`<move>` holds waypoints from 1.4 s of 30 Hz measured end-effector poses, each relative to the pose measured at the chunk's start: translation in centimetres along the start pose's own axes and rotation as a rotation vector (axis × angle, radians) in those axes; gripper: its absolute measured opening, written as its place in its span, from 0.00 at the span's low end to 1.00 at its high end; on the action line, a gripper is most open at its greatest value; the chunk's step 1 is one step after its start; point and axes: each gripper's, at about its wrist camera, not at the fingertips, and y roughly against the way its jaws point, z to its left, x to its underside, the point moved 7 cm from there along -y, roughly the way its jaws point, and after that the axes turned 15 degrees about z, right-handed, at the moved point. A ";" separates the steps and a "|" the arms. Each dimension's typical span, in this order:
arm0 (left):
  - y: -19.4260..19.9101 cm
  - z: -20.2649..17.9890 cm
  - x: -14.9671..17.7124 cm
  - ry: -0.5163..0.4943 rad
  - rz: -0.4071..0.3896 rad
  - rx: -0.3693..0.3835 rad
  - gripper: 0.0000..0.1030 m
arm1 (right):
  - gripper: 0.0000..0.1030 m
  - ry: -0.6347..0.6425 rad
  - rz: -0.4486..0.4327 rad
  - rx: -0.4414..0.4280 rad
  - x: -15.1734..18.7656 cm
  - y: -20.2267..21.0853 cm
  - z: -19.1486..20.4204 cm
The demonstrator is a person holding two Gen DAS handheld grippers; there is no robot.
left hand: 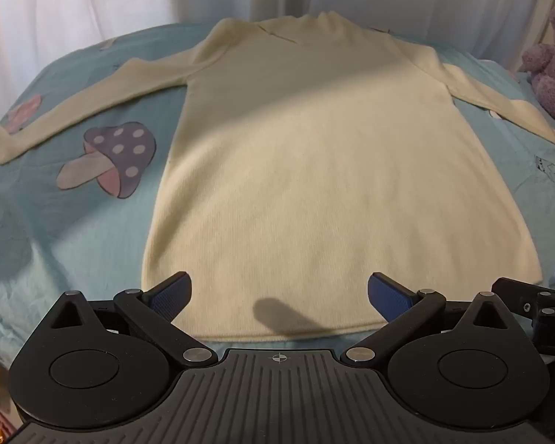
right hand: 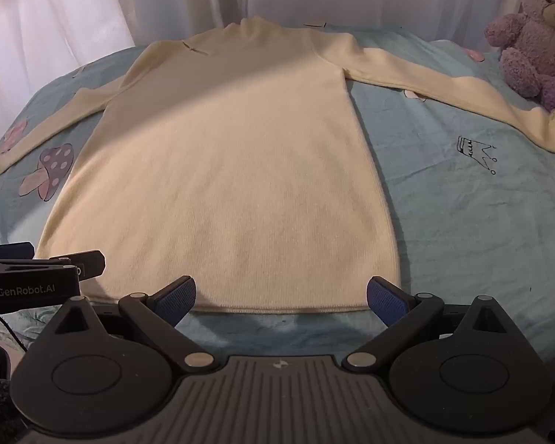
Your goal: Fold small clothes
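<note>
two tools hang over the near edge of the bed, and you hold both spread as wide as they go with nothing between the blue pads. your left tool (left hand: 279,298) points down at the hem of the cream sweater (left hand: 314,170); its pads sit above the fabric, near the hem, and i cannot tell whether they touch it. your right tool (right hand: 281,298) stands just to the right of the left one, over the right part of the same hem, and there the hem line runs between its pads.

the sweater lies flat on the pale blue bedsheet (right hand: 481,222), collar at the far side by the white curtain (right hand: 92,3), hem at the near side. both sleeves stretch out sideways, one to the left and one to the right. the left sleeve ends near a purple mushroom print (left hand: 111,157) on the sheet. the right sleeve's cuff lies just beside a purple teddy bear (right hand: 536,37) that sits at the far right. a small crown drawing (right hand: 477,155) shows on the sheet between the sweater's body and the right cuff. a band of shadow crosses the chest.
</note>
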 end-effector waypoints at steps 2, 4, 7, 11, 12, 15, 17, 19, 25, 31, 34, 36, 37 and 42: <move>0.1 0.0 0.0 -0.001 0.000 -0.002 1.00 | 0.96 0.000 -0.002 -0.002 0.0 0.0 0.0; 0.1 -0.1 0.0 -0.002 0.000 -0.002 1.00 | 0.96 0.000 -0.002 0.000 0.0 0.0 0.0; 0.1 -0.1 0.1 -0.003 0.000 -0.003 1.00 | 0.96 -0.002 -0.002 -0.002 0.0 0.1 0.0; 0.1 -0.1 0.1 -0.002 0.002 -0.002 1.00 | 0.96 0.001 -0.002 -0.003 0.0 0.1 0.0; 0.1 -0.2 0.1 -0.001 0.003 -0.002 1.00 | 0.96 0.002 -0.002 -0.003 -0.1 0.1 0.0; 0.1 -0.2 0.0 -0.003 0.006 -0.001 1.00 | 0.96 -0.001 -0.002 -0.003 0.0 0.1 0.0; 0.1 -0.2 0.0 -0.003 0.006 -0.001 1.00 | 0.96 -0.001 -0.001 -0.003 0.0 0.0 0.0; 0.1 -0.2 0.0 -0.003 0.007 -0.001 1.00 | 0.96 0.001 -0.002 -0.003 0.0 0.0 0.1; -0.1 -0.1 0.0 -0.004 0.012 0.003 1.00 | 0.96 0.000 -0.001 -0.002 0.0 0.0 0.1; -0.3 0.0 0.0 -0.004 0.017 0.005 1.00 | 0.96 -0.002 0.008 -0.005 -0.1 -0.2 0.1; -0.5 0.1 -0.1 -0.003 0.024 0.005 1.00 | 0.96 0.000 0.010 -0.005 -0.2 -0.2 0.1; -0.6 0.1 -0.2 -0.001 0.028 0.006 1.00 | 0.96 0.000 0.010 -0.004 -0.2 -0.2 0.1; -0.6 0.2 -0.2 0.000 0.029 0.006 1.00 | 0.96 -0.001 0.009 -0.005 -0.2 -0.3 0.1; -0.6 0.2 -0.2 -0.001 0.030 0.006 1.00 | 0.96 -0.002 0.014 -0.006 -0.3 -0.4 0.1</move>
